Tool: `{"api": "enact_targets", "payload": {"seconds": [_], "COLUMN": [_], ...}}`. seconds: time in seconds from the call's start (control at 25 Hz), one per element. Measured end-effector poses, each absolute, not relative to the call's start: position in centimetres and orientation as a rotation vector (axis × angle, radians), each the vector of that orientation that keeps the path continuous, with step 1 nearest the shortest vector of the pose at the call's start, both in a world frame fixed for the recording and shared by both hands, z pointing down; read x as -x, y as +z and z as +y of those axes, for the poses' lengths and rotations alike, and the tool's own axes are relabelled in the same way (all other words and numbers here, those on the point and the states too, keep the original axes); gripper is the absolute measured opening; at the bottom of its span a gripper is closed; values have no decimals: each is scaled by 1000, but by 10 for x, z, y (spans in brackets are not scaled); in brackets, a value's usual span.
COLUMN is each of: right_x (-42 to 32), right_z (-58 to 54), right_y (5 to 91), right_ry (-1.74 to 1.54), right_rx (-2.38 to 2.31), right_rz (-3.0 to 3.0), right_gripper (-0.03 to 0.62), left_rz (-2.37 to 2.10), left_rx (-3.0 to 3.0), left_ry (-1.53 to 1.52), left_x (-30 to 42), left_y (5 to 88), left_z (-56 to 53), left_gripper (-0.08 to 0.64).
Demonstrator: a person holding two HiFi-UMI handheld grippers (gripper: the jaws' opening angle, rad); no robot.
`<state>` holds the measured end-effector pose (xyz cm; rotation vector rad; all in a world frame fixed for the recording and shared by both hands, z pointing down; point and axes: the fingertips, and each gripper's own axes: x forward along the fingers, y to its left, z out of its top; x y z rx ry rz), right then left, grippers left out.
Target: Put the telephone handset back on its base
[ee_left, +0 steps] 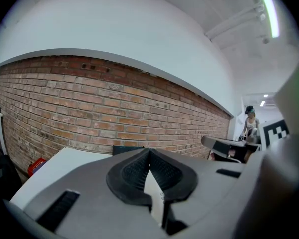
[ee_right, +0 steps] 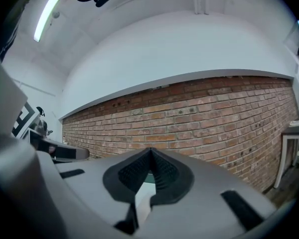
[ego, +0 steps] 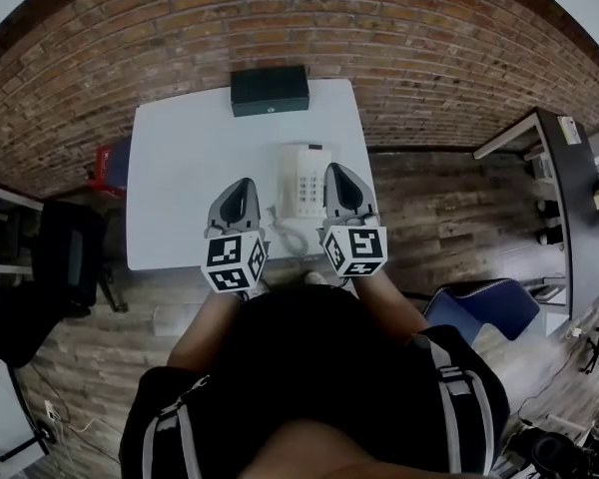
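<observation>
A white telephone [ego: 302, 180] with a keypad sits on the white table [ego: 180, 178], right of its middle. Its cord [ego: 292, 236] curls toward the near edge. At this size the handset does not stand out from the base. My left gripper [ego: 243, 186] hangs just left of the phone and my right gripper [ego: 337, 173] just right of it, both over the table's near part. In the left gripper view the jaws of the left gripper [ee_left: 149, 153] meet at the tips with nothing between them. The right gripper [ee_right: 150, 151] is shut and empty too.
A black box [ego: 270, 90] stands at the table's far edge against the brick wall. A red item [ego: 102, 166] and a black chair [ego: 70, 252] are to the left. A blue chair [ego: 484, 307] and a dark desk [ego: 564, 198] are to the right. A person [ee_left: 249, 123] stands far off.
</observation>
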<state>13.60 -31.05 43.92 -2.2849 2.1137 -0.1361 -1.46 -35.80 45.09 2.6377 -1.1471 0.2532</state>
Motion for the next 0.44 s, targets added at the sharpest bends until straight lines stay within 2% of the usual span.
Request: {"api": "enact_targets", "payload": {"seconds": [0.44], "right_x": [-113], "right_z": [-319], "right_y": [456], "right_ry": [-198], "right_rx": [2283], "right_rz": [2179], "right_gripper": [-2], "left_rz": [-1143], "left_rx": [-2625], "left_ry": [239], "left_x": [22], "left_y": [455], "left_z": [-364], "left_gripper": [2]}}
